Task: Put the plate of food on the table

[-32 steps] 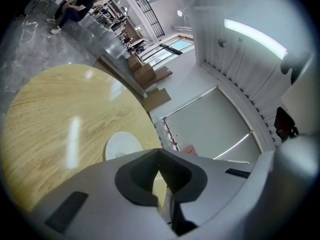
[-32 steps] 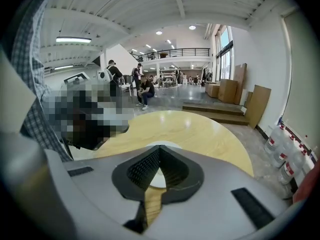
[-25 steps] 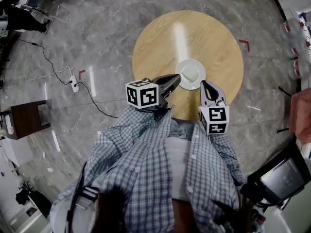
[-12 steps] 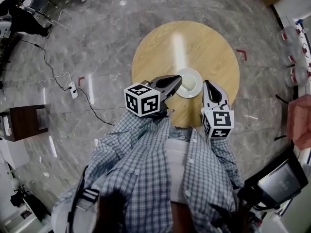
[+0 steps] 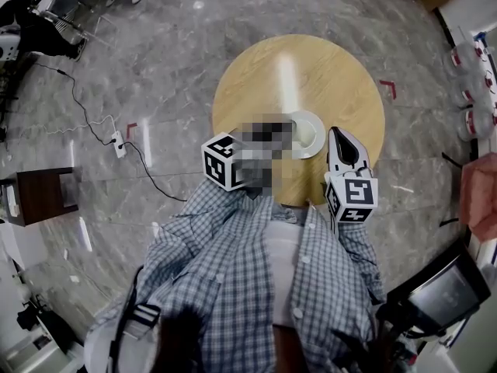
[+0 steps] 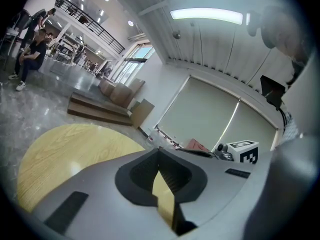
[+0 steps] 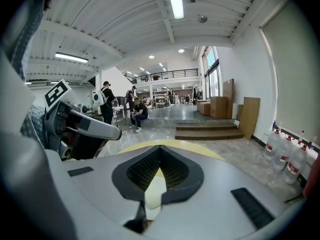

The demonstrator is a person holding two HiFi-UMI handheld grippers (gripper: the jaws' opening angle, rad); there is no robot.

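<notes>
Nearest is the person's checked shirt point(image 5: 264, 286), and the two tongs reach out from it over the near edge of the tabletop point(image 5: 342, 68).

The left tongs point(image 6: 159, 151) are closed, tips together. Only yellow wood shows through the slit behind the tips, so they grip nothing. The right tongs point(image 5: 337, 137) are closed as well. The pale patch in their slit looks like a surface lying below them, not something pinched. Each marker cube point(image 5: 351, 198) sits at the near end, toward the body, so the tips point away over the wood.

The plate point(image 5: 312, 137) lies flat on the tabletop between the two sets of tips, on the near half of the round top. The right tongs stand just to its right and clear of it. Whether the left tips touch its left rim cannot be told from the head view. The food on it is a pale lump, too small to name.

That flanking stance suits a wide, shallow dish, which is best taken at two opposite edges to stay level. The near-half spot is what arms reach without leaning. With both tongs shut and empty and the plate resting on wood, the task looks complete.

Farther off, a cable point(image 5: 85, 107) trails over the marble floor at the left. Bottles point(image 5: 472, 84) stand at the right, well apart from the tabletop.
</notes>
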